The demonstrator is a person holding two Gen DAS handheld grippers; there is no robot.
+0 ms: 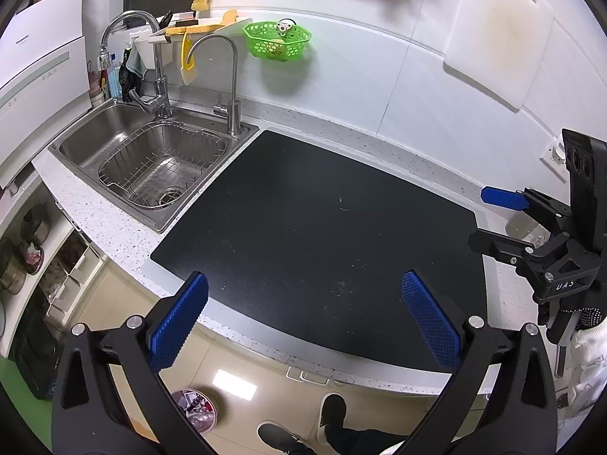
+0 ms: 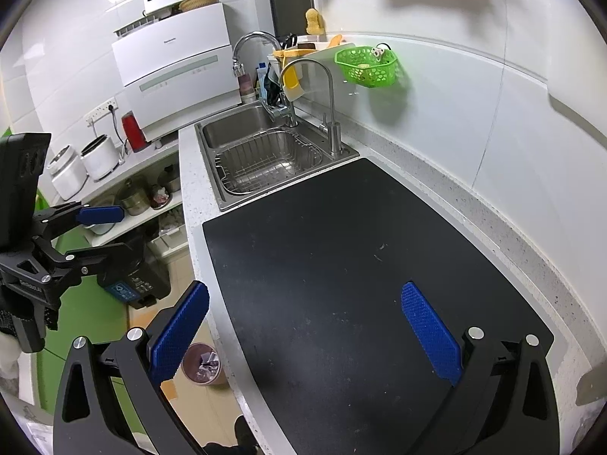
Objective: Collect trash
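left gripper [image 1: 305, 316] fingers wide, empty; right gripper [image 2: 305, 320] fingers wide, empty, both over black mat [image 1: 322, 227] on counter [image 1: 114, 227]. floor bin [image 1: 194, 409] holds trash. sink [image 1: 114, 136] holds wire basket [image 1: 163, 167]. green basket [image 1: 279, 41] on wall.

Both held level and apart — left gripper [image 1: 305, 320] and right gripper [image 2: 305, 322] spread wide, gripping nothing.

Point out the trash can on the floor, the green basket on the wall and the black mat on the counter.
trash can [image 2: 201, 367]: right wrist view, on its open top with trash inside.
green basket [image 1: 277, 41]: left wrist view, on its front mesh wall.
black mat [image 1: 322, 235]: left wrist view, on its bare middle.
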